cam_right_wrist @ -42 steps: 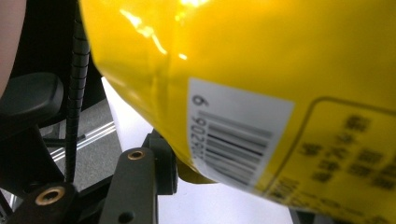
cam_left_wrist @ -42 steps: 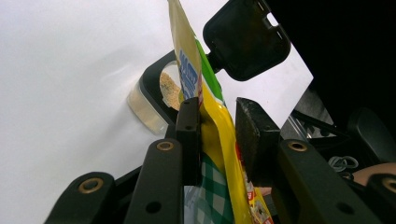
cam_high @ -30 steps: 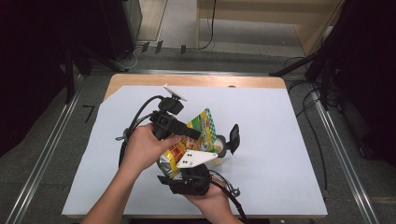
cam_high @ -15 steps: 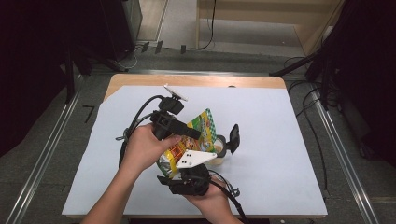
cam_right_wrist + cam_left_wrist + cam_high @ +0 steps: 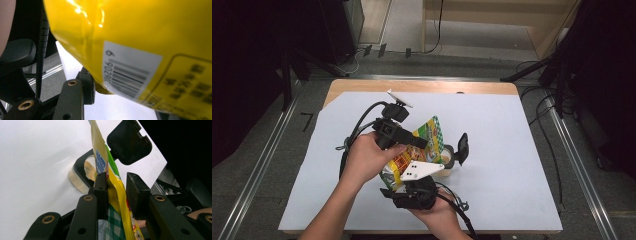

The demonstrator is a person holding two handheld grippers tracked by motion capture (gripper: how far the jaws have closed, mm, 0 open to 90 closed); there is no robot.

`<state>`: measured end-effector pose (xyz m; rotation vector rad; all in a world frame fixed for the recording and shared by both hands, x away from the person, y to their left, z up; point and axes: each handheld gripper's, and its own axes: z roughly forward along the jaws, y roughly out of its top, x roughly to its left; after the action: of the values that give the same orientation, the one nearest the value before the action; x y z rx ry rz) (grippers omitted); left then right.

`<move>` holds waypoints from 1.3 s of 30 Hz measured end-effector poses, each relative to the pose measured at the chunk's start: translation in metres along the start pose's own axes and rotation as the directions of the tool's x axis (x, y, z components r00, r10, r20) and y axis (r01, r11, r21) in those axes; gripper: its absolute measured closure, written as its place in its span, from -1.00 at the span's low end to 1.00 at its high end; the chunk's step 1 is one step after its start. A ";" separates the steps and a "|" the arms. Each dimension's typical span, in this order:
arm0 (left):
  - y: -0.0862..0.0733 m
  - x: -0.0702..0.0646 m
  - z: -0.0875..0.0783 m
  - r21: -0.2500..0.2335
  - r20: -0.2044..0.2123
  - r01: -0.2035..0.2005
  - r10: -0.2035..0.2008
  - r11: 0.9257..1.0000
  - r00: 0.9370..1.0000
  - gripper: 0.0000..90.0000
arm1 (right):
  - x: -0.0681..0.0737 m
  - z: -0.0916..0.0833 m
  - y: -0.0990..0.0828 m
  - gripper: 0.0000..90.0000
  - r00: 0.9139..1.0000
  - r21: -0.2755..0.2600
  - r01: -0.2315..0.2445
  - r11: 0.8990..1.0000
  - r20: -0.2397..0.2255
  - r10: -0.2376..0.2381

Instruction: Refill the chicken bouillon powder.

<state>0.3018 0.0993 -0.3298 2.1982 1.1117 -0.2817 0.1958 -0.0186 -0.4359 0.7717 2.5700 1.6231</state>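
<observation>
Pouring looks to be the job, judged from above: I hold a yellow snack bag (image 5: 414, 150) tilted over a small clear container (image 5: 447, 156) on the white table cover (image 5: 512, 165), near the table's middle. The container's black hinged lid (image 5: 462, 148) stands flipped open. My left gripper (image 5: 404, 141) has the bag's upper part, my right gripper (image 5: 404, 182) its lower end, close to me. The bag is glossy and crinkled, with green checks near the top.

Left gripper view: the left gripper (image 5: 117, 192) has its two black jaws either side of the bag (image 5: 116, 195). One pad lies flat on the film; the other stands just off it, so the jaws are fairly narrow, and I cannot tell whether they truly pinch. Beyond them sits the container (image 5: 78, 178), clear-walled with a black rim, and some pale crumbly food (image 5: 88, 168) is already inside. The lid (image 5: 128, 141) is a rounded black square.

Right gripper view: shiny yellow film with a white barcode patch (image 5: 130, 72) bulges over the jaws. One black jaw touches the bag's underside; the other is hidden, so I cannot tell this grip.

I judge filling begun, not finished; closing the lid remains.
</observation>
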 end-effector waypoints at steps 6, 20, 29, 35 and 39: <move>0.001 0.000 0.000 -0.007 0.000 -0.001 0.001 1.000 1.000 0.64 | 0.000 -0.001 0.000 0.31 1.000 -0.003 -0.008 1.000 0.004 0.008; 0.001 -0.003 0.000 -0.005 -0.025 -0.019 0.019 1.000 1.000 0.77 | 0.000 0.000 -0.002 0.35 0.999 -0.009 -0.037 0.999 -0.011 0.037; 0.001 0.001 -0.001 -0.007 -0.007 -0.004 0.004 1.000 1.000 0.77 | 0.001 -0.001 -0.001 0.35 1.000 0.001 -0.016 1.000 -0.003 0.016; 0.000 0.002 -0.002 -0.013 0.002 -0.005 0.005 1.000 1.000 0.75 | 0.001 -0.001 0.000 0.35 1.000 0.005 -0.008 1.000 -0.001 0.008; 0.000 0.001 -0.004 -0.022 0.003 -0.003 0.003 1.000 1.000 0.73 | -0.001 -0.003 0.002 0.35 1.000 0.005 -0.005 1.000 0.004 0.005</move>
<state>0.3025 0.1022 -0.3273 2.1796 1.1044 -0.2704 0.1964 -0.0208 -0.4329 0.7817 2.5732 1.6154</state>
